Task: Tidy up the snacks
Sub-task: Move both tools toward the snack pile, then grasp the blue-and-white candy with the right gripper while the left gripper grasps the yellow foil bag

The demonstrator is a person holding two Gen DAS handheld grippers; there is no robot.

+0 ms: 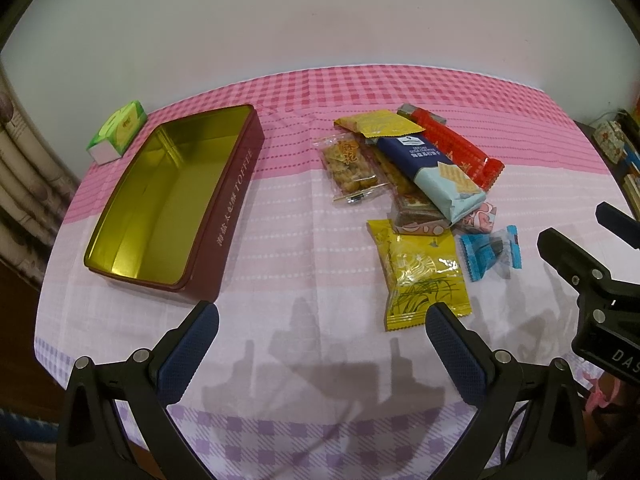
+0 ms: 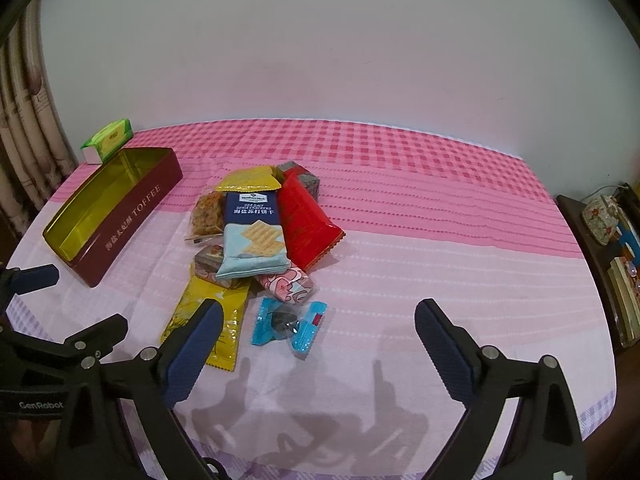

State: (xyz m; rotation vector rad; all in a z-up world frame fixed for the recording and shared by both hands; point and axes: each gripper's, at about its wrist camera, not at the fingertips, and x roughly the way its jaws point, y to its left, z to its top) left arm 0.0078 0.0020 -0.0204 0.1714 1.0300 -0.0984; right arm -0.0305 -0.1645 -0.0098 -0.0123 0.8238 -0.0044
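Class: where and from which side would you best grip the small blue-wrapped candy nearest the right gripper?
Probably from above, across the blue candy's bulging dark middle. It lies flat and apart from the pile, and its crimped ends look thin. The open right gripper is closest.

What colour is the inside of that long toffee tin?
Shiny gold inside the open rectangular maroon toffee tin, and empty. The left wrist view shows it best.

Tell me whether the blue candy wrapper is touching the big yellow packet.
Apart. The left wrist view shows a strip of tablecloth between the blue candy wrapper and the yellow packet.
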